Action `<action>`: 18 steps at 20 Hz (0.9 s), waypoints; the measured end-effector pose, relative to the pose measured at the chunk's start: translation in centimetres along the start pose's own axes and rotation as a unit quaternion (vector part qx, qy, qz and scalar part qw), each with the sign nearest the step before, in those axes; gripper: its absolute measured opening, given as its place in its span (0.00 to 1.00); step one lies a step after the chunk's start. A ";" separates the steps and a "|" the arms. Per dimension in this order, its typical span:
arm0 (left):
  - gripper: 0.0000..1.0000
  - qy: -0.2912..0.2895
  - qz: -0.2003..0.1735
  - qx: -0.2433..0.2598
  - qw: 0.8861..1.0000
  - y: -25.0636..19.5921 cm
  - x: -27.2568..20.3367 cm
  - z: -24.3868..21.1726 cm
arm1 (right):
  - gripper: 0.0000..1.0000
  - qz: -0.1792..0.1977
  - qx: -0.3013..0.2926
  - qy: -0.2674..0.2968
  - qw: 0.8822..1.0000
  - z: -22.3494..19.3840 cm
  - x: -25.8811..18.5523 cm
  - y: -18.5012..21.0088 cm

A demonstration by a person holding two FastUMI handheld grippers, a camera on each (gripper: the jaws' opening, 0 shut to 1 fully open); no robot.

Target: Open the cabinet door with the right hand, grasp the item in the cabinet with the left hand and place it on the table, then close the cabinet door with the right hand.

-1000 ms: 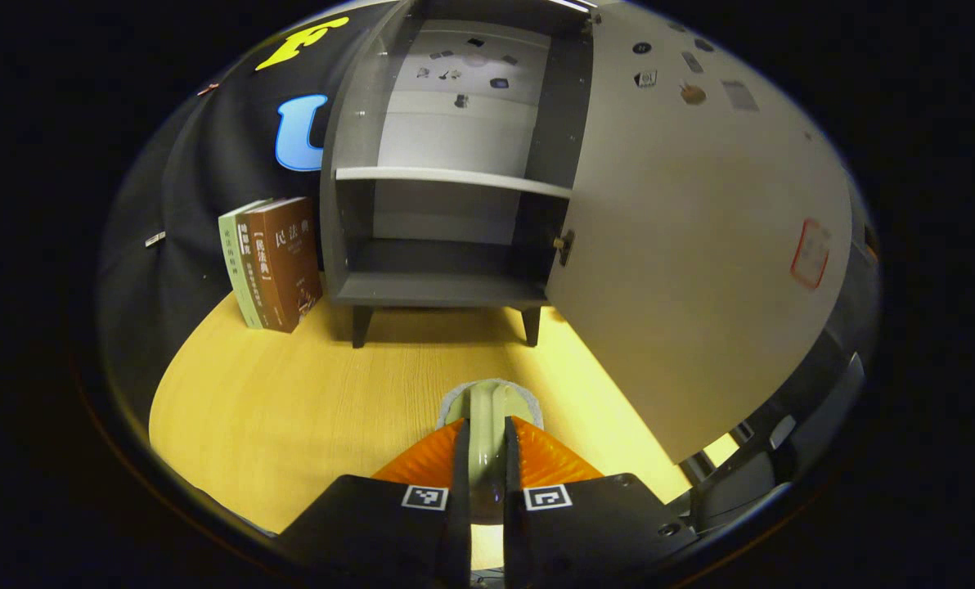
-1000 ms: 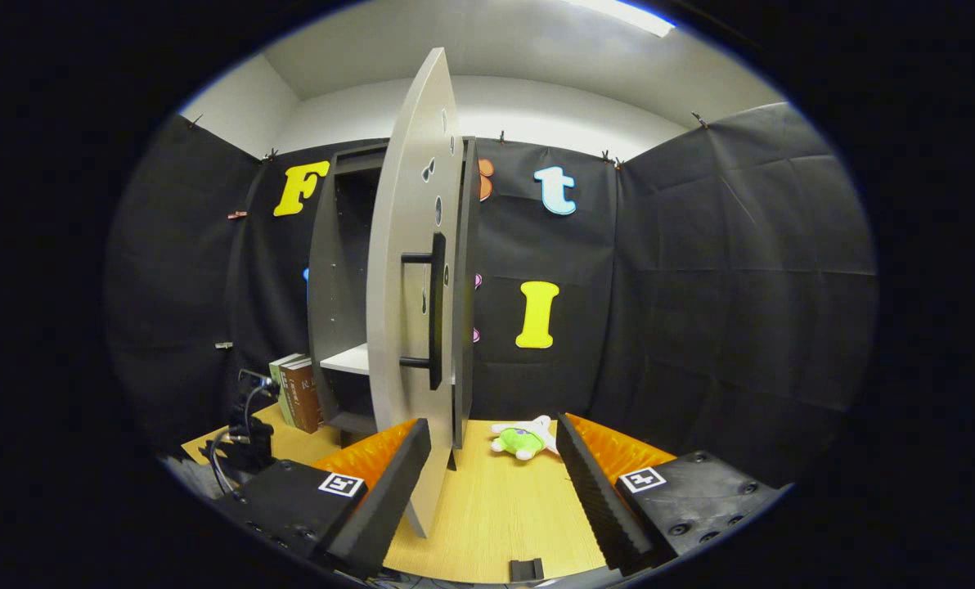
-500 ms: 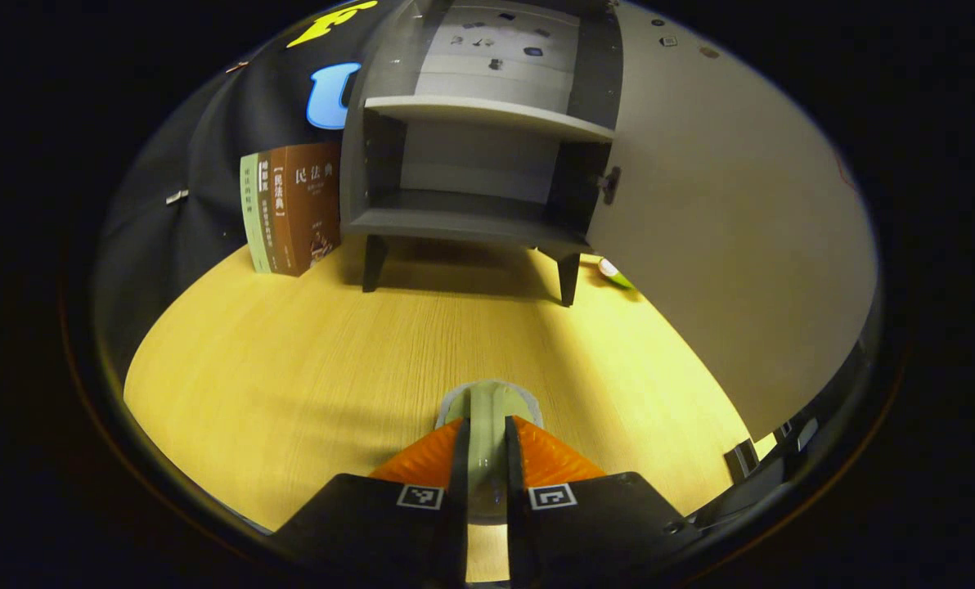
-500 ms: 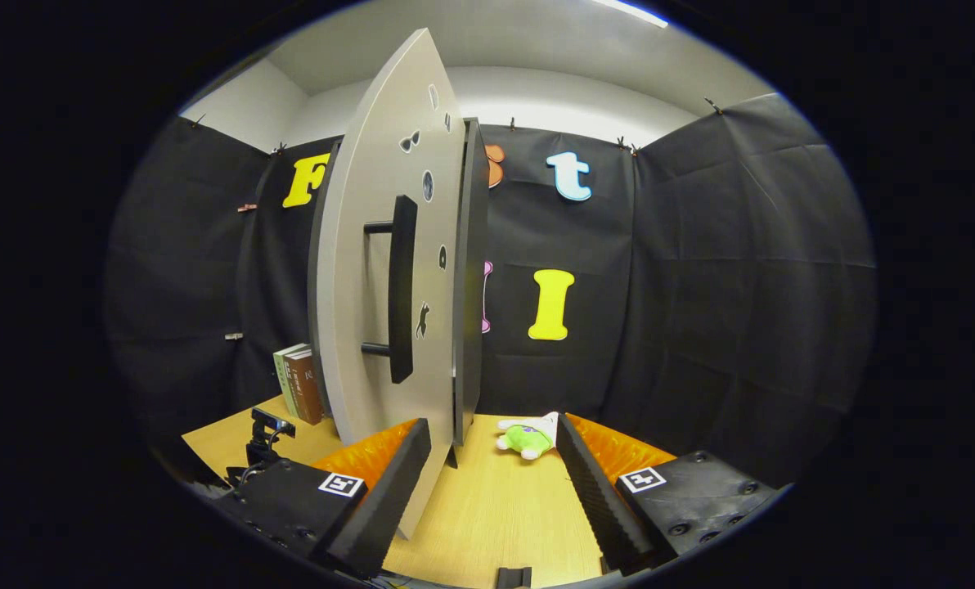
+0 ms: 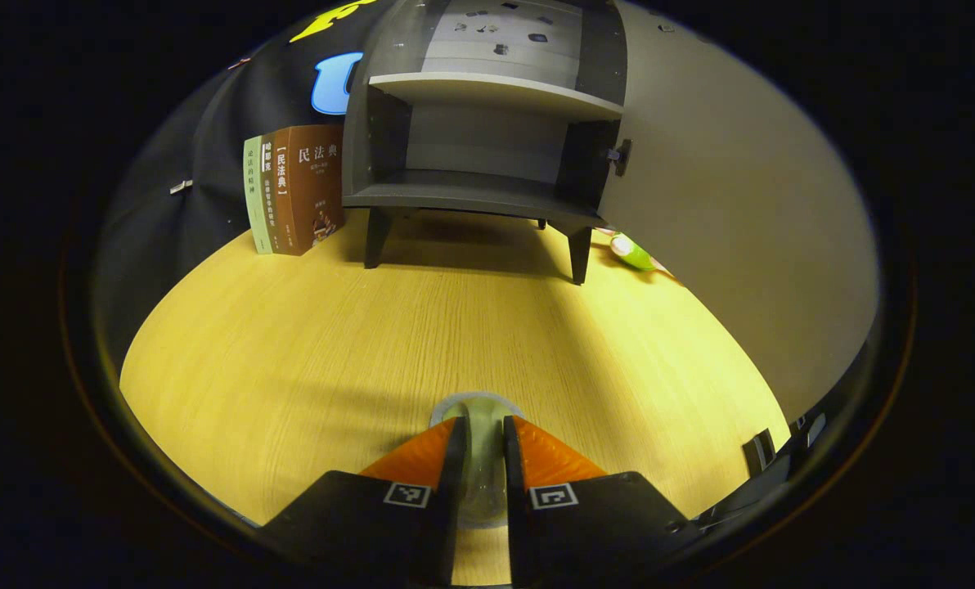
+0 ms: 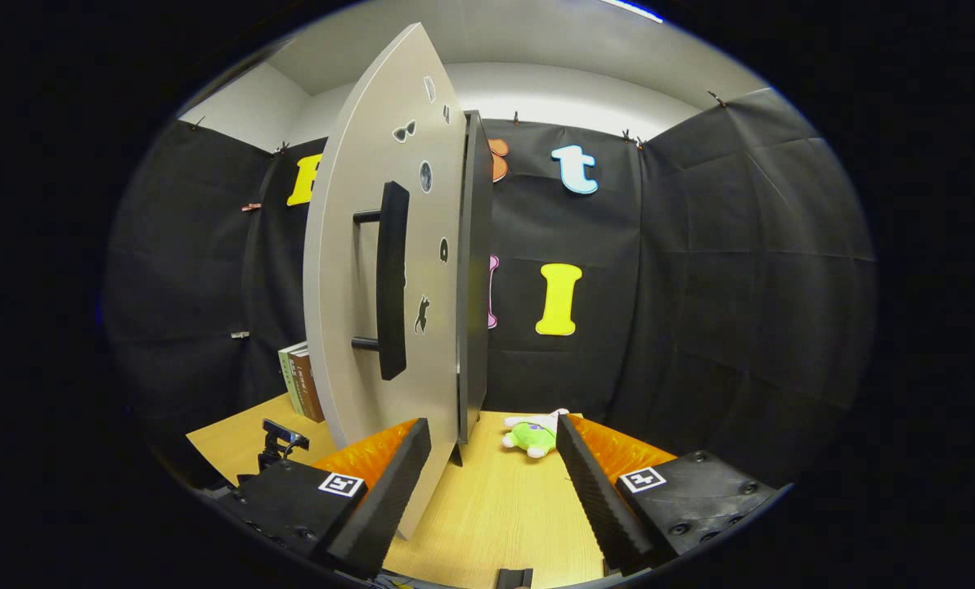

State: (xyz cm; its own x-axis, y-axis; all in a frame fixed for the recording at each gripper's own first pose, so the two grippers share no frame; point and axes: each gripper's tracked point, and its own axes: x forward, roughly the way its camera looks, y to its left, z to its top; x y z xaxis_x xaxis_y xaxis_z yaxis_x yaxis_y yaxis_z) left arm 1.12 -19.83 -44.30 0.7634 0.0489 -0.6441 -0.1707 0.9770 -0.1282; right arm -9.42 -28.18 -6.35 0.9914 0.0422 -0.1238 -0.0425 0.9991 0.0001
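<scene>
My left gripper (image 5: 481, 427) is shut on a pale greenish item (image 5: 479, 407), whose rounded end sticks out past the fingertips, low over the wooden table (image 5: 332, 343). Ahead stands the dark grey cabinet (image 5: 471, 192) with its shelves bare and its light grey door (image 5: 741, 204) swung out on the right. In the right gripper view the door (image 6: 357, 286) stands partly open with its black bar handle (image 6: 389, 278) facing me. My right gripper (image 6: 491, 429) is open, and the door's lower edge hangs just inside its left finger (image 6: 389, 483).
A few books (image 5: 295, 196) stand upright against the wall left of the cabinet. A green and white plush toy (image 6: 532, 433) lies on the table right of the cabinet. Black cloth walls close in the back and the sides.
My left gripper has dropped closer to the table with the item still in it. In the right gripper view the door has turned to show more of its face.
</scene>
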 end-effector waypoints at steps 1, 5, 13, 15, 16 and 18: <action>0.41 -0.001 0.001 -0.003 1.000 0.0 -0.1 0.1 | 0.97 0.001 0.000 0.000 1.000 0.0 -0.1 0.0; 0.43 0.001 -0.015 0.007 1.000 -0.5 -1.7 0.6 | 0.97 0.019 0.006 -0.002 1.000 0.3 -0.5 0.9; 0.95 -0.147 -0.010 0.075 0.986 -0.1 -9.5 12.2 | 0.97 0.056 0.005 -0.019 0.998 1.8 -0.3 3.4; 0.95 -0.189 -0.016 0.074 0.979 -0.5 -12.5 15.8 | 0.97 0.066 0.008 -0.023 0.998 2.1 0.0 3.9; 0.95 -0.215 -0.019 0.070 0.974 -0.5 -14.2 17.8 | 1.00 0.071 0.010 -0.026 0.997 2.2 0.2 4.1; 0.95 -0.254 -0.029 0.067 0.964 -1.1 -17.5 21.7 | 0.97 0.085 0.015 -0.033 0.996 2.7 0.6 4.4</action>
State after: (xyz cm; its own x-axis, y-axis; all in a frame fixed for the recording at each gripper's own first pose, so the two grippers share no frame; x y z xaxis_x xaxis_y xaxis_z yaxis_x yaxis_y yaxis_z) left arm 1.44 -17.22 -16.47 0.9818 0.0565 -0.1811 -0.0634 0.9975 -0.0323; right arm -8.68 -23.74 -3.76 0.9763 0.2097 -0.0542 -0.2075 0.9772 0.0450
